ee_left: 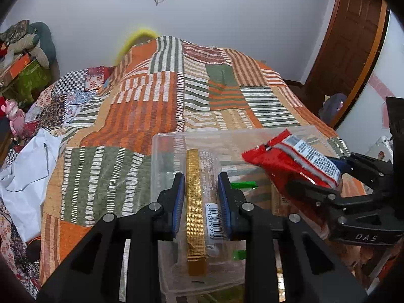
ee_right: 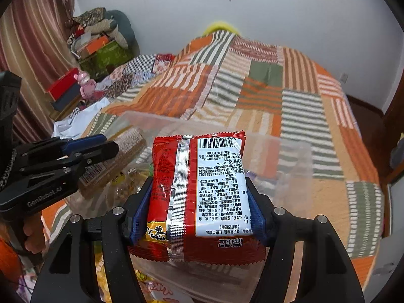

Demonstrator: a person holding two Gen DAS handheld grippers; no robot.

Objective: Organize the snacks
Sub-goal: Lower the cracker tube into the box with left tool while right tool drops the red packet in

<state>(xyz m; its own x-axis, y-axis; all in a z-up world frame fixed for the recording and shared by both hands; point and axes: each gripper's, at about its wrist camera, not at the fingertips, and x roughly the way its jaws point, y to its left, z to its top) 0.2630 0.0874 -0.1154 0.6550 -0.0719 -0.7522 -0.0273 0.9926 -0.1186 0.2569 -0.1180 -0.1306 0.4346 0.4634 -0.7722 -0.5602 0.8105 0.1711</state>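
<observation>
**Two snack packs held over the clear bin, ready to be set down**

Left wrist view: your left gripper (ee_left: 201, 202) sits at 6 o'clock, its blue pads on either side of a long clear-wrapped biscuit pack (ee_left: 199, 202) with a gold strip. The pads look to be touching the wrapper, so the pack appears lightly gripped, lying lengthwise inside the clear plastic bin (ee_left: 166, 151). The bin rests on the striped patchwork bedspread (ee_left: 141, 106). At 3 o'clock, your right gripper (ee_left: 325, 174) is clamped on a red noodle packet (ee_left: 277, 161) above the bin's right side.

Right wrist view: the right gripper (ee_right: 199, 209) holds the red noodle packet (ee_right: 199, 189) firmly between both pads, label side facing the camera, over the bin (ee_right: 293, 151). At 9 o'clock, the left gripper (ee_right: 101, 146) reaches in, pinching the biscuit pack (ee_right: 121, 156).

To do this step well, lower the red packet flat into the free space toward 3 o'clock, beside the biscuit pack and not on top of it. Release only once it is resting. Keep the two grippers apart so they do not collide over the bin.
</observation>
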